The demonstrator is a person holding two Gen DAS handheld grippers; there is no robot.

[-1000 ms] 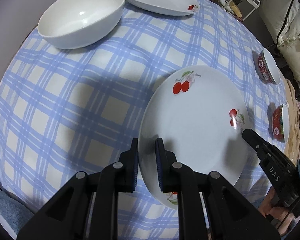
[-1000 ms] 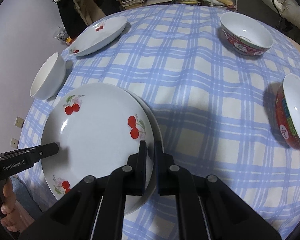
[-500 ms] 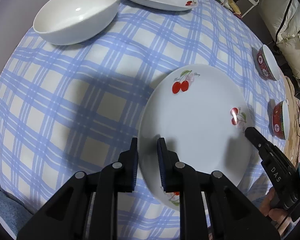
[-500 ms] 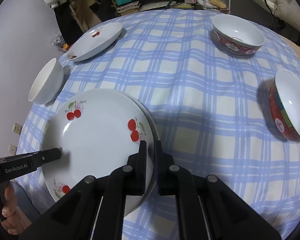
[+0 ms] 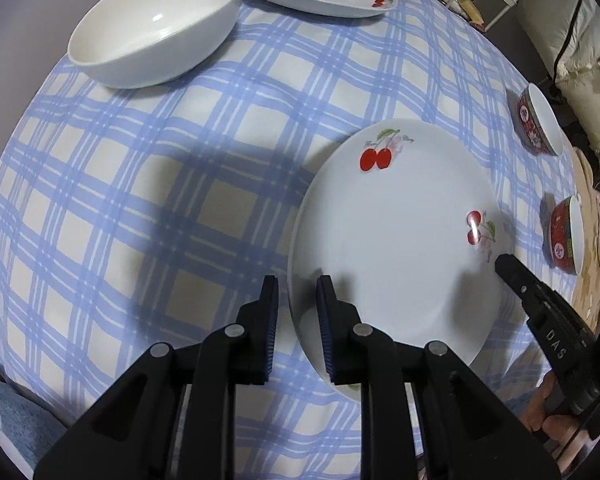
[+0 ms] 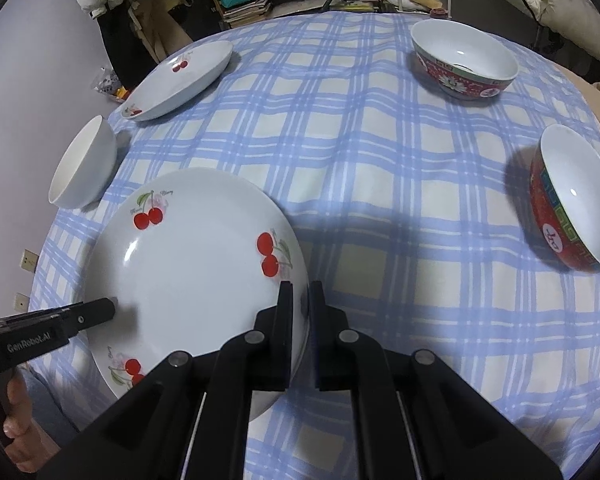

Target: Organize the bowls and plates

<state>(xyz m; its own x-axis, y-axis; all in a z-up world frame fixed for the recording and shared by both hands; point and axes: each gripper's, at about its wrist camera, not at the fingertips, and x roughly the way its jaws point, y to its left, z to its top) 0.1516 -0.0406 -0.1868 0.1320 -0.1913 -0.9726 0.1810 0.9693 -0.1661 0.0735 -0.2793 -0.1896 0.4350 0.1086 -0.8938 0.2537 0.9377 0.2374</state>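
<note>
While the white cherry-printed plate [image 5: 396, 240] lies near the near edge of the blue-checked tablecloth [image 5: 148, 184], the left gripper [image 5: 298, 300] straddles its left rim, jaws just eased apart and pads off it, and the right gripper [image 6: 298, 304] is clamped on its right rim. A plain white bowl [image 5: 156, 28] sits by the far left edge.

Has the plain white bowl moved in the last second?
No. The white bowl sits at the same edge of the tablecloth, just as near the far cherry plate.
</note>
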